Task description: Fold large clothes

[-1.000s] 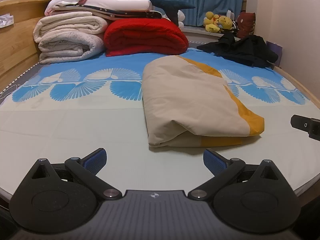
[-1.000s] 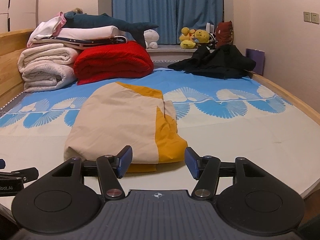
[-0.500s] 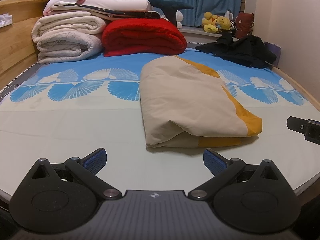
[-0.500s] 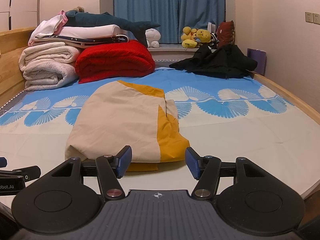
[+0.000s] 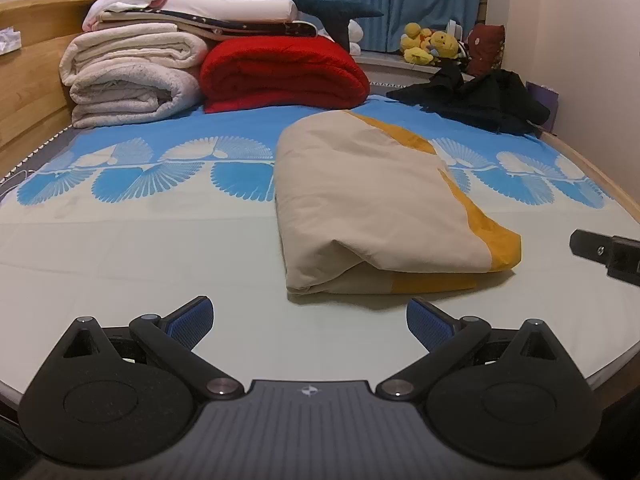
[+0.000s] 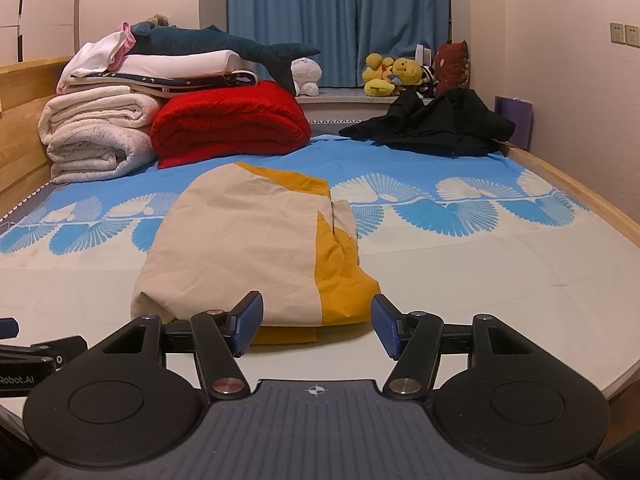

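A folded beige and mustard-yellow garment (image 5: 376, 204) lies on the bed's blue and white sheet (image 5: 140, 240), also in the right wrist view (image 6: 256, 240). My left gripper (image 5: 310, 320) is open and empty, just short of the garment's near edge. My right gripper (image 6: 318, 326) is open and empty, its fingertips close in front of the garment's near yellow corner. Part of the right gripper shows at the right edge of the left wrist view (image 5: 608, 252).
Rolled white blankets (image 5: 132, 84) and a red blanket (image 5: 280, 74) are stacked at the head of the bed, with a plush shark (image 6: 224, 46) on top. A black garment (image 6: 432, 124) lies at the far right. A wooden bed rail (image 6: 580, 196) runs along the right.
Both grippers have shifted slightly; the view drifts a little, with the garment sitting slightly more to the left in the left wrist view. Nothing was gripped or released.
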A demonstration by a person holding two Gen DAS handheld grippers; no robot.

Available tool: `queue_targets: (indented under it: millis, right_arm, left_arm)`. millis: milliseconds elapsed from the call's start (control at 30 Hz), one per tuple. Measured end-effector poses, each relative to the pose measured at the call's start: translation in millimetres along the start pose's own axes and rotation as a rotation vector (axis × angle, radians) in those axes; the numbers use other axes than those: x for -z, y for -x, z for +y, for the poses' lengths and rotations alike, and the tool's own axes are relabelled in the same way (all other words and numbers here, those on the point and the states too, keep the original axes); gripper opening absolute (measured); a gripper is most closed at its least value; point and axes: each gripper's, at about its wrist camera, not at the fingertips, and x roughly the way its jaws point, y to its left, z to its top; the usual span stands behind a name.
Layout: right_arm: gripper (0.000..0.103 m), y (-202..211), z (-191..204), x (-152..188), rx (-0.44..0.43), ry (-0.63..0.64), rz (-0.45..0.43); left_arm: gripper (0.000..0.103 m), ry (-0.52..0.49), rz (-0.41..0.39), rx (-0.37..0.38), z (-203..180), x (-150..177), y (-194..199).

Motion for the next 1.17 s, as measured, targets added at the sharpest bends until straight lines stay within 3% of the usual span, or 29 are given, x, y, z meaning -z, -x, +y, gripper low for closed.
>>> queue_targets:
  millis: [1167]
  right_arm:
    - [0.062, -6.4, 6.2, 6.2, 0.005, 0.032, 0.024]
  left_arm:
    - [0.103, 0.016, -0.009, 0.02, 0.9, -2.1, -1.8]
